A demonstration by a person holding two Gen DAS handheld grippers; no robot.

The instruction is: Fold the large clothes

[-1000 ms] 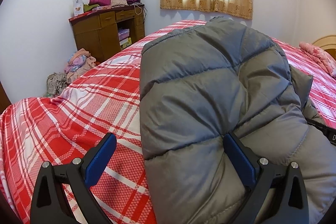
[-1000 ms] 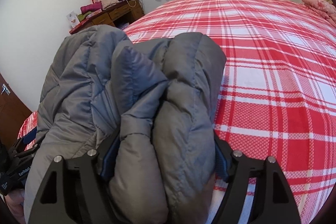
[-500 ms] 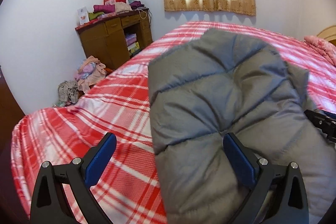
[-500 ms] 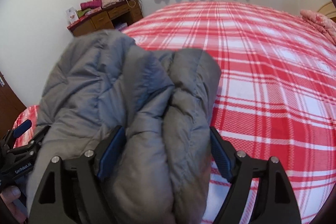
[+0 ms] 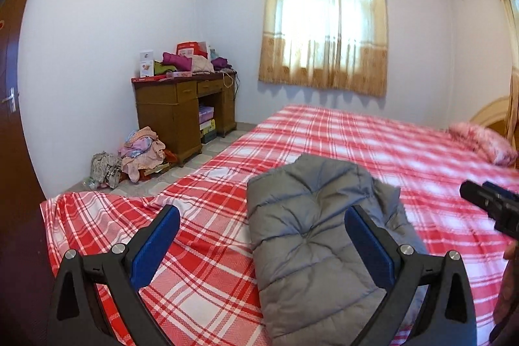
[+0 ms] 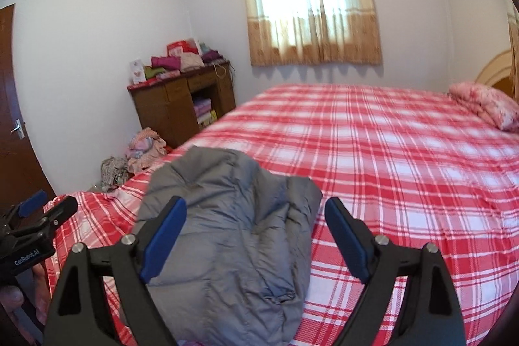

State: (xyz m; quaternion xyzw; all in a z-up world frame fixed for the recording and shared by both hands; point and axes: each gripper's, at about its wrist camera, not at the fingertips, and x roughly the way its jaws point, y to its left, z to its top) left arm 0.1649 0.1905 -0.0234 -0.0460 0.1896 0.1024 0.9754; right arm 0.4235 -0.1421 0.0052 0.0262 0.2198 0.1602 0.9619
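A grey quilted puffer jacket (image 5: 311,252) lies folded in a bundle on the red-and-white plaid bed (image 5: 373,145); it also shows in the right wrist view (image 6: 233,235). My left gripper (image 5: 261,232) is open and empty, held above and back from the jacket's left part. My right gripper (image 6: 254,229) is open and empty, held above the jacket. The right gripper shows at the right edge of the left wrist view (image 5: 489,206), and the left gripper shows at the left edge of the right wrist view (image 6: 35,219).
A pink pillow (image 5: 483,143) lies at the bed's head on the right. A wooden desk (image 5: 183,112) piled with clothes stands by the far wall, with a heap of clothes (image 5: 139,151) on the floor beside it. A curtained window (image 5: 326,18) is behind. A brown door (image 5: 13,106) is at left.
Both grippers have pulled up and back from the jacket. The right gripper, which had the bundle between its fingers, now holds nothing. The jacket lies lower and smaller in both views.
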